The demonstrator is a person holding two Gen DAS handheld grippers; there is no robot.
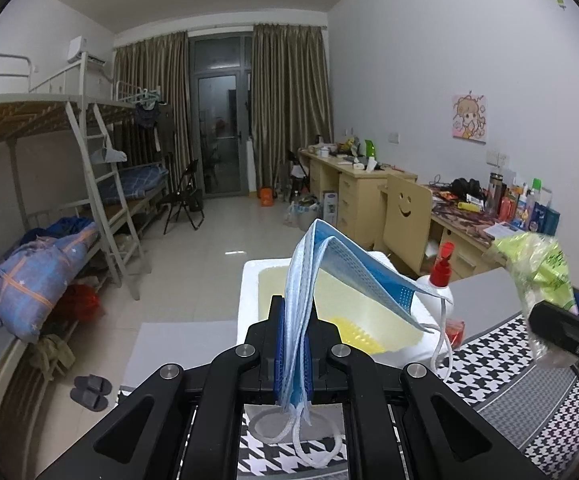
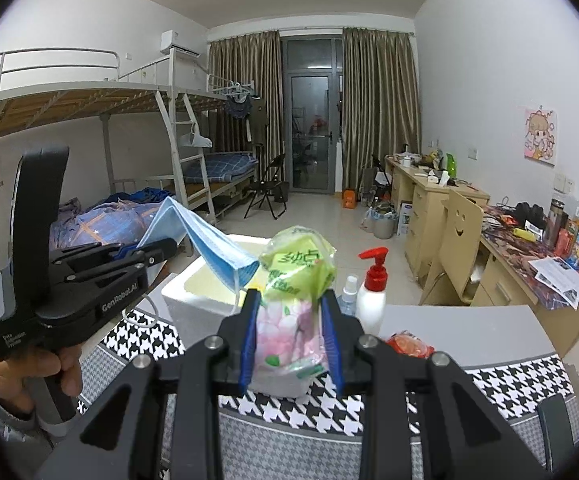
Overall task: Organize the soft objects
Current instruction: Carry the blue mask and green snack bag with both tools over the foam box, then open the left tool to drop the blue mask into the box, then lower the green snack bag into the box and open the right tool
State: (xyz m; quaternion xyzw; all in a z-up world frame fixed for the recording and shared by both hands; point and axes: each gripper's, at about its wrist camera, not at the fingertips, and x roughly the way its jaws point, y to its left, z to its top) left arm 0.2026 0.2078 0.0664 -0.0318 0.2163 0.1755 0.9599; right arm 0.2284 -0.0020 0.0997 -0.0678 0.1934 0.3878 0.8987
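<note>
My left gripper (image 1: 294,320) is shut on a blue face mask (image 1: 353,272); the mask droops forward over the white foam box (image 1: 249,280), its ear loops hanging. The mask (image 2: 213,244) and left gripper (image 2: 145,254) also show at the left of the right wrist view. My right gripper (image 2: 291,304) is shut on a green and pink tissue pack (image 2: 293,296), held above the houndstooth cloth, just right of the foam box (image 2: 185,296). The tissue pack (image 1: 545,272) and right gripper (image 1: 557,324) also show at the right of the left wrist view.
A white pump bottle with a red top (image 2: 373,296), a small spray bottle (image 2: 348,296) and a red packet (image 2: 409,344) stand on the grey table (image 2: 469,324) beside the box. A houndstooth cloth (image 2: 509,384) covers the near part. Desks, a chair and bunk beds lie beyond.
</note>
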